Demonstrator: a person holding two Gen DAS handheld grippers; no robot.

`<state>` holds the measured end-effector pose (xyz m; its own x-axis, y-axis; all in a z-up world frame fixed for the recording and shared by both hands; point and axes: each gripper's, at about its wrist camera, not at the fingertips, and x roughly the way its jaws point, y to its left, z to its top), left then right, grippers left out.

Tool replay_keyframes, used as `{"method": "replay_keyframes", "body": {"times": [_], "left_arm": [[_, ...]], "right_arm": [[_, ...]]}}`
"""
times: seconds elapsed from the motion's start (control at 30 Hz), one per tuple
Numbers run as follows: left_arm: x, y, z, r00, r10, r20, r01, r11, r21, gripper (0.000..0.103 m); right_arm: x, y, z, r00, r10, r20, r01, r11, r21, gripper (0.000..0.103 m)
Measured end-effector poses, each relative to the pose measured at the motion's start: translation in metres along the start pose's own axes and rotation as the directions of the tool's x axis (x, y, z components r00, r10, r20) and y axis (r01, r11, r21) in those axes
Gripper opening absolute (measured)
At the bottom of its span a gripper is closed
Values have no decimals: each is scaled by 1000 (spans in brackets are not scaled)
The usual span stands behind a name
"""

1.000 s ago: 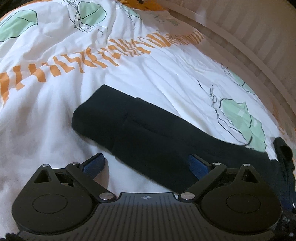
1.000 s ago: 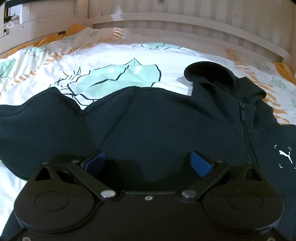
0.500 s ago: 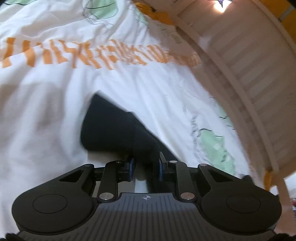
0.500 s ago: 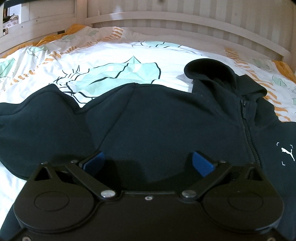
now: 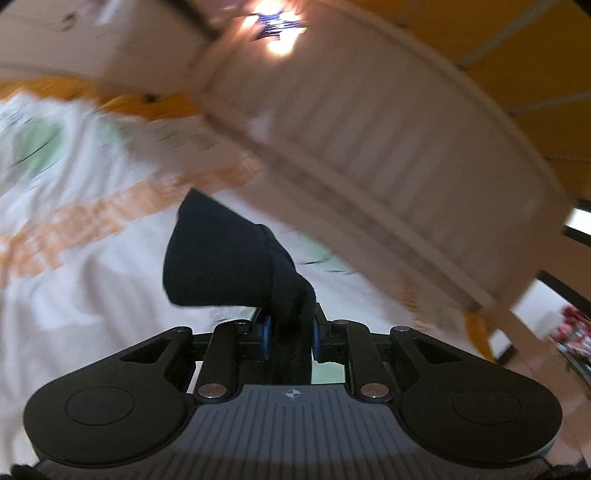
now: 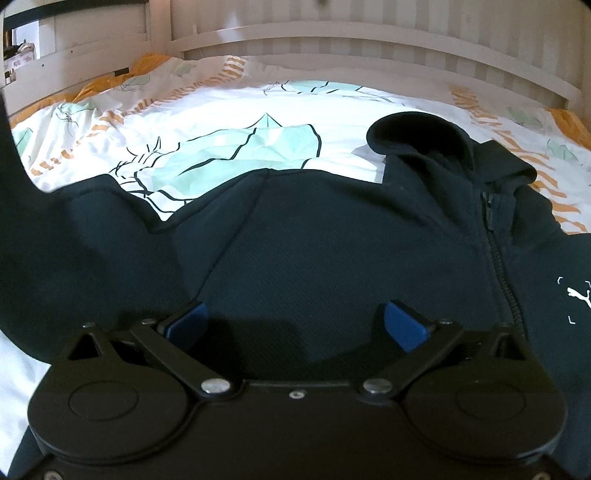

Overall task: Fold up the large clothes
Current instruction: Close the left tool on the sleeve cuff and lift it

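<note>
A black zip hoodie (image 6: 332, 236) with a white logo lies front up on the bed, hood (image 6: 421, 136) toward the headboard. My left gripper (image 5: 290, 334) is shut on the hoodie's sleeve (image 5: 221, 254) and holds it up off the bed, the cuff end hanging forward. That raised sleeve shows as a dark band at the left edge of the right wrist view (image 6: 14, 162). My right gripper (image 6: 295, 325) is open, low over the hoodie's chest, with nothing between its fingers.
The bed has a white duvet (image 6: 229, 122) printed with green leaves and orange stripes. A slatted wooden headboard (image 6: 369, 33) and side rail (image 5: 388, 155) border it. The left wrist view is motion-blurred.
My left gripper closed on the sleeve and lifted it up off the bed, tilting upward toward the rail. My right gripper stayed open over the chest, nearly still.
</note>
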<state>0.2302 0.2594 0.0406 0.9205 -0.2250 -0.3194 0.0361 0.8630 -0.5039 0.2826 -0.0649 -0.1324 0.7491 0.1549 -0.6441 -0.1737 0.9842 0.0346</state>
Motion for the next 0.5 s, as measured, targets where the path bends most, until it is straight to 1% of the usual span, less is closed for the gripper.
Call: {"method": "replay_keyframes", "body": {"times": [0.07, 0.1, 0.17, 0.23, 0.33, 0.43, 0.5], "left_arm": [[1, -31, 4, 999, -54, 8, 54, 998, 30, 18], [2, -44, 4, 997, -77, 8, 77, 996, 40, 18], [9, -74, 2, 991, -133, -5, 133, 990, 54, 18], [19, -98, -4, 983, -183, -20, 184, 980, 69, 18], [39, -140, -22, 969, -243, -52, 248, 963, 106, 18], [69, -162, -47, 950, -293, -106, 302, 950, 85, 18], [91, -178, -70, 940, -306, -151, 320, 945, 74, 18]], "right_arm": [[-5, -3, 2, 1000, 5, 11, -5, 1000, 3, 96], [-11, -7, 1, 1000, 0, 20, 0, 1000, 9, 94], [-23, -17, 0, 999, -10, 41, 8, 999, 35, 94], [-39, -34, -2, 998, 1, 59, -5, 998, 69, 94], [-64, -64, -7, 997, -11, 75, 3, 994, 111, 94], [-84, -95, -15, 997, -42, 58, 33, 989, 147, 94], [-94, -114, -21, 997, -62, 45, 54, 984, 171, 94]]}}
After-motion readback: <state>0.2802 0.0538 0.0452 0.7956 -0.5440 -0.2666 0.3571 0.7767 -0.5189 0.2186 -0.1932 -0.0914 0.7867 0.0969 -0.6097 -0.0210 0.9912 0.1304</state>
